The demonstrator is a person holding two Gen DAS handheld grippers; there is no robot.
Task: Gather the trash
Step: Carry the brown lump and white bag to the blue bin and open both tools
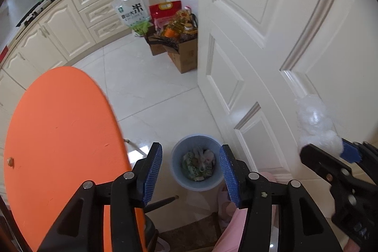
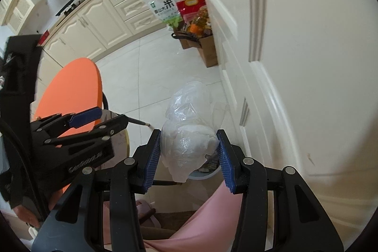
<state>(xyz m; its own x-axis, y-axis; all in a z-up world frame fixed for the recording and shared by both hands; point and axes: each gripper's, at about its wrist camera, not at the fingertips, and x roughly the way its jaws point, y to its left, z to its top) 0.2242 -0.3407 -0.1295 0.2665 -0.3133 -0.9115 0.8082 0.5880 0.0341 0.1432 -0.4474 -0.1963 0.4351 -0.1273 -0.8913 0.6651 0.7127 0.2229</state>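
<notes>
A pale blue trash bin [image 1: 175,154] stands on the white floor by the door, with crumpled trash [image 1: 198,164] in its bottom. My left gripper [image 1: 191,150] hovers straight above the bin, open, with nothing between its blue pads. In the right wrist view the left gripper [image 2: 112,116] sits at the left, by the orange table. My right gripper [image 2: 189,136] is shut on a crumpled bundle of clear plastic and white paper [image 2: 191,115], which hides most of the bin [image 2: 208,172] below. The left wrist view shows the same bundle [image 1: 314,124] and the right gripper [image 1: 328,148] at the right edge.
A round orange table [image 1: 59,134] with a small crumb [image 1: 10,161] fills the left. A white panelled door [image 1: 259,39] stands close on the right. Cardboard boxes of groceries [image 1: 179,49] and a rice bag [image 1: 132,11] sit by the cabinets [image 1: 70,23]. A person's pink clothing [image 2: 208,216] shows below.
</notes>
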